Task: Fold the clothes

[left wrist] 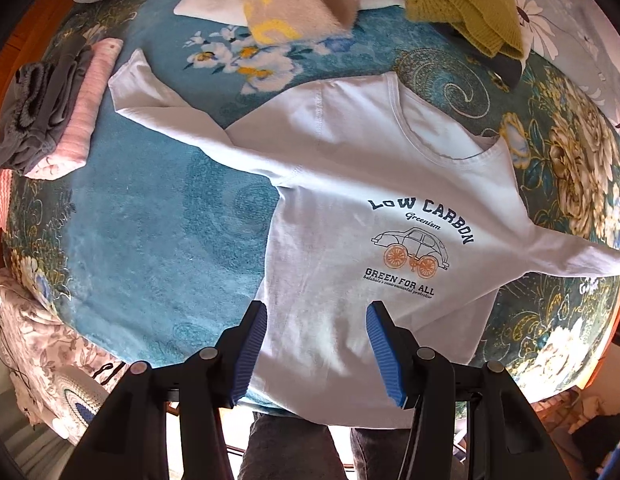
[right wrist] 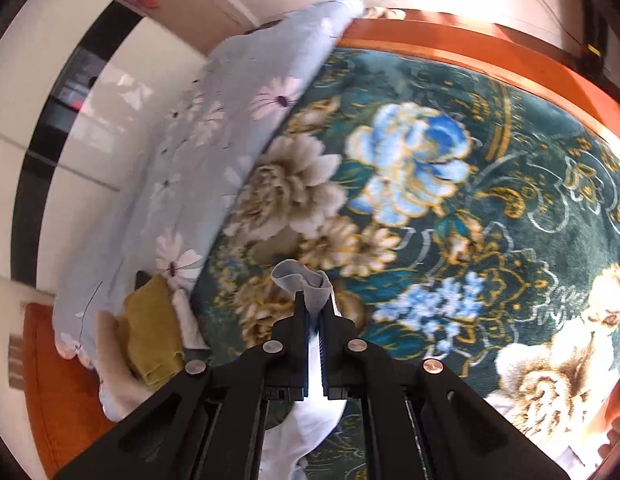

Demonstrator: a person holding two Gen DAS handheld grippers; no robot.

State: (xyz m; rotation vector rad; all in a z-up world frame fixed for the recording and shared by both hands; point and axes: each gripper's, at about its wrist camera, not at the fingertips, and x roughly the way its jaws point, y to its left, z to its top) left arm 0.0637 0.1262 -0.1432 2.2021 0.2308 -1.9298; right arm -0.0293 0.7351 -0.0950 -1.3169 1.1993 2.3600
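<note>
My left gripper (left wrist: 316, 344) hangs released above the hem of the white long-sleeved cotton shirt with the car print (left wrist: 350, 208), lying face up on the teal floral plush blanket (left wrist: 150, 220), collar toward one o'clock. My right gripper (right wrist: 315, 316) is clenched on the right sleeve's cuff, pulled out toward three o'clock. Folded grey and pink garments (left wrist: 54, 120) sit well clear at ten o'clock; the mustard knit (left wrist: 462, 4) lies beyond the collar.

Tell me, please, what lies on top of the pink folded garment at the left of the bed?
A folded grey garment lies on the pink folded garment, covering its left part. Whatever is beneath that stack, besides the floral blanket, is hidden.
</note>
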